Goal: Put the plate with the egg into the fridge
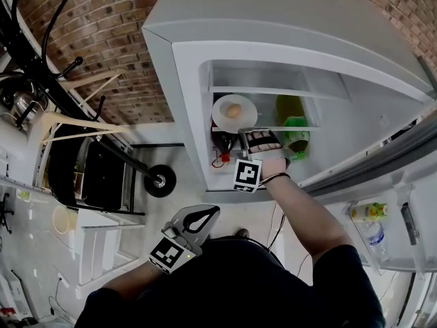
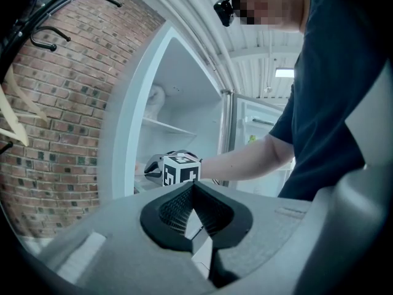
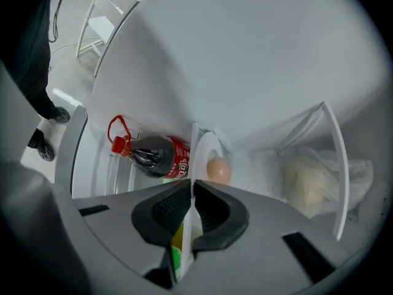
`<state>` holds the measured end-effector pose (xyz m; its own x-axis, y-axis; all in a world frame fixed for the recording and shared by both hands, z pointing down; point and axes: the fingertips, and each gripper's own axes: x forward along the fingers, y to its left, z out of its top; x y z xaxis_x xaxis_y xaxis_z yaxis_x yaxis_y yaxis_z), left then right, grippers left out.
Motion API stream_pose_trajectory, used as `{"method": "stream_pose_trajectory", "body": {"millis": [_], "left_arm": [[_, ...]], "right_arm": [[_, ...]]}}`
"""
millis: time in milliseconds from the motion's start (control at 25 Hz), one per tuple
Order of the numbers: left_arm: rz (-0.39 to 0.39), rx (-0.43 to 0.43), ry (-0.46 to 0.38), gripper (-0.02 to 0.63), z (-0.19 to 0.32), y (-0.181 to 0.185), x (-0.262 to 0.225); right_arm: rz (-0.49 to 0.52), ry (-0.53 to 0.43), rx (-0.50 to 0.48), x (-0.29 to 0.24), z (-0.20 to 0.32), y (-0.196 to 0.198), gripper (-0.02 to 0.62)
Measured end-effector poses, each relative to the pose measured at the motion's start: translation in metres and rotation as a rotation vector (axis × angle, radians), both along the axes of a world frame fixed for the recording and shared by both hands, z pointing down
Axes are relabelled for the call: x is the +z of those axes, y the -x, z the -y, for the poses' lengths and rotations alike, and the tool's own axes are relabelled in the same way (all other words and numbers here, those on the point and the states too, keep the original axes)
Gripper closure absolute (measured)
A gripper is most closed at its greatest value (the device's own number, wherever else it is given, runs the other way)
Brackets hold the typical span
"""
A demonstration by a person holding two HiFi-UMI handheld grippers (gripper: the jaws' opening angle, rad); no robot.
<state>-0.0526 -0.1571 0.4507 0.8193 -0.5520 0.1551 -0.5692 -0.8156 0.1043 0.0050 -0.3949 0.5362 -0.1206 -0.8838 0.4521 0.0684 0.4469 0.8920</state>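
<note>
The white plate (image 1: pixel 234 112) with a brown egg (image 1: pixel 233 110) lies on a shelf inside the open fridge (image 1: pixel 179 67). In the right gripper view the plate (image 3: pixel 206 149) and egg (image 3: pixel 218 169) sit just past my jaws. My right gripper (image 1: pixel 251 135) (image 3: pixel 192 185) reaches into the fridge at the plate's near rim, its jaws shut with nothing visibly gripped. My left gripper (image 1: pixel 205 214) (image 2: pixel 193 187) hangs back near my body, shut and empty, pointing toward the fridge.
A dark cola bottle (image 3: pixel 156 155) with a red cap lies beside the plate. A green bottle (image 1: pixel 295 134) stands to the right. A white bag (image 3: pixel 319 177) sits on a shelf. The fridge door (image 1: pixel 382 169) stands open at right, bottles (image 1: pixel 372 214) in its rack. A black coat rack (image 1: pixel 102 142) stands left.
</note>
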Motion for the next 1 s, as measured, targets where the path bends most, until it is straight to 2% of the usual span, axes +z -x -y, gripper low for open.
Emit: {"method": "stream_pose_trajectory", "body": {"millis": [240,320,600,840,1000], "left_arm": [[-0.011,-0.020,0.012,0.604,-0.001,0.001,-0.001],[-0.007,-0.018,0.003,0.604,-0.001,0.001,-0.002],[-0.016,0.004,-0.006,0.604,-0.002,-0.007,-0.007],[-0.020,0.038,-0.028,0.604,-0.003,-0.018,-0.011],[-0.028,0.054,-0.036,0.604,-0.003,-0.025,-0.016]], "right_arm": [[-0.003,-0.020,0.001,0.000,0.003,-0.001,0.565],[0.004,-0.038,0.001,-0.003,-0.001,-0.003,0.541],[0.104,-0.077,0.015,-0.027,-0.037,-0.011,0.508],[0.242,-0.082,0.027,-0.058,-0.079,-0.017,0.509],[0.388,-0.068,0.048,-0.085,-0.108,-0.023,0.525]]}}
